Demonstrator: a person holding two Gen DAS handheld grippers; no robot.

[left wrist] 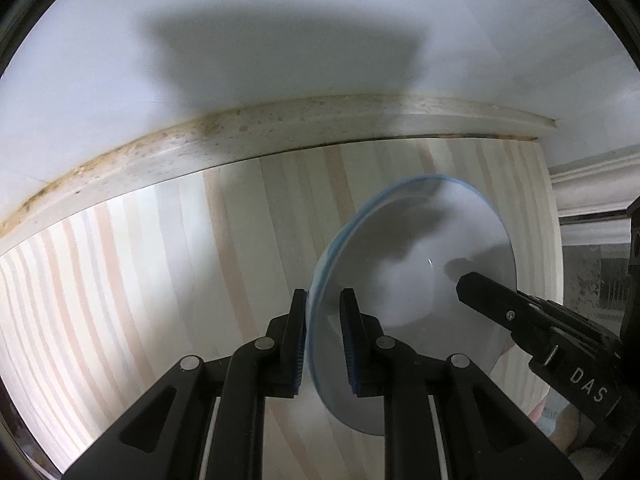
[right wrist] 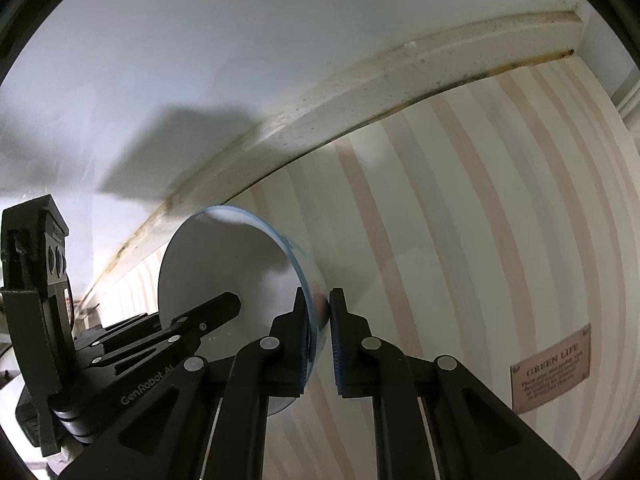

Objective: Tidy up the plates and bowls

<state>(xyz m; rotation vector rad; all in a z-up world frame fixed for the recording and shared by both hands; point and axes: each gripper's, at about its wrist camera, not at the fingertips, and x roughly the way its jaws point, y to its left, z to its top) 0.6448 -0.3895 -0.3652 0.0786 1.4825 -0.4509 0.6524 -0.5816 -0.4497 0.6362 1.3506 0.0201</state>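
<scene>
Your left gripper (left wrist: 323,334) is pinching the bowl's (left wrist: 416,264) near rim, while your right gripper (right wrist: 320,338) is clamping the opposite rim; the bowl is sitting between both, over the striped tablecloth (left wrist: 160,280).

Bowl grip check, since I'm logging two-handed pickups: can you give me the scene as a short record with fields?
object: white bowl with a blue rim
left gripper: shut on the bowl's rim, one finger inside, one outside
right gripper: shut on the opposite side of the rim, likewise astride it
surface: striped tablecloth beneath
backdrop: pale wall with stained baseboard
other: small printed label on the cloth
</scene>
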